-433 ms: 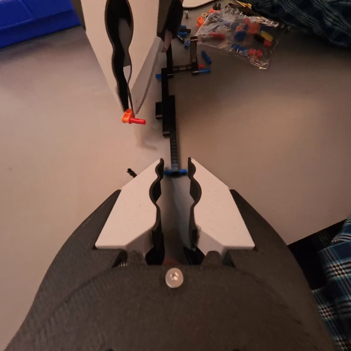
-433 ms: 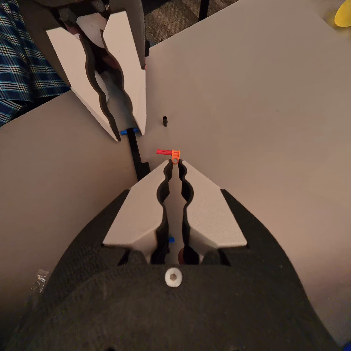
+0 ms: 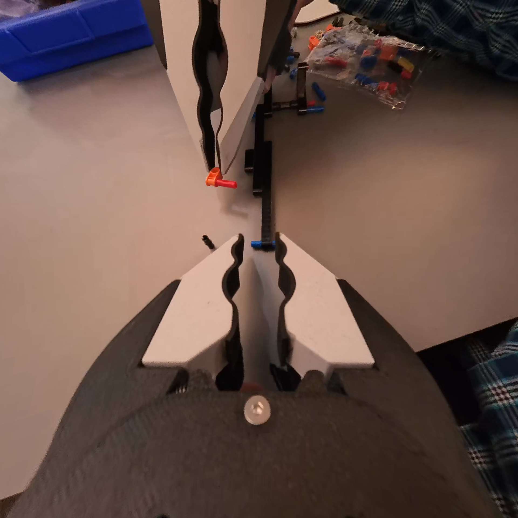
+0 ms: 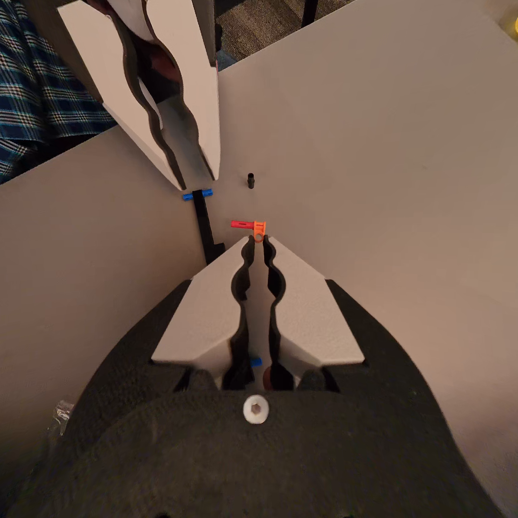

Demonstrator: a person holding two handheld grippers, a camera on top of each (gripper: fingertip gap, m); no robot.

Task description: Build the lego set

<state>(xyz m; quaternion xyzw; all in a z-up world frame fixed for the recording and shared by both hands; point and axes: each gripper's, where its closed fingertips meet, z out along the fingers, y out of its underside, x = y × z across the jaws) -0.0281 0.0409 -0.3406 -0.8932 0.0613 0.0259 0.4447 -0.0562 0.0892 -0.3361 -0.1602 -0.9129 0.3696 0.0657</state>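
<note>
The left gripper (image 3: 258, 241) is standing parted around one blue pin (image 3: 261, 244) at the near end of one long black beam assembly (image 3: 265, 179) lying on the tabletop (image 3: 392, 224). Farther left, the right gripper (image 4: 258, 237) is clamping one orange connector (image 4: 259, 230) carrying one red axle (image 4: 241, 224). Judging by this, steadying the beam before pressing the axle in squarely would help. One loose black pin (image 4: 250, 180) is lying nearby.

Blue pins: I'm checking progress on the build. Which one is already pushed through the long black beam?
The blue pin at the left gripper tips, crossing the black beam; the others lie loose near the parts bag.
</note>
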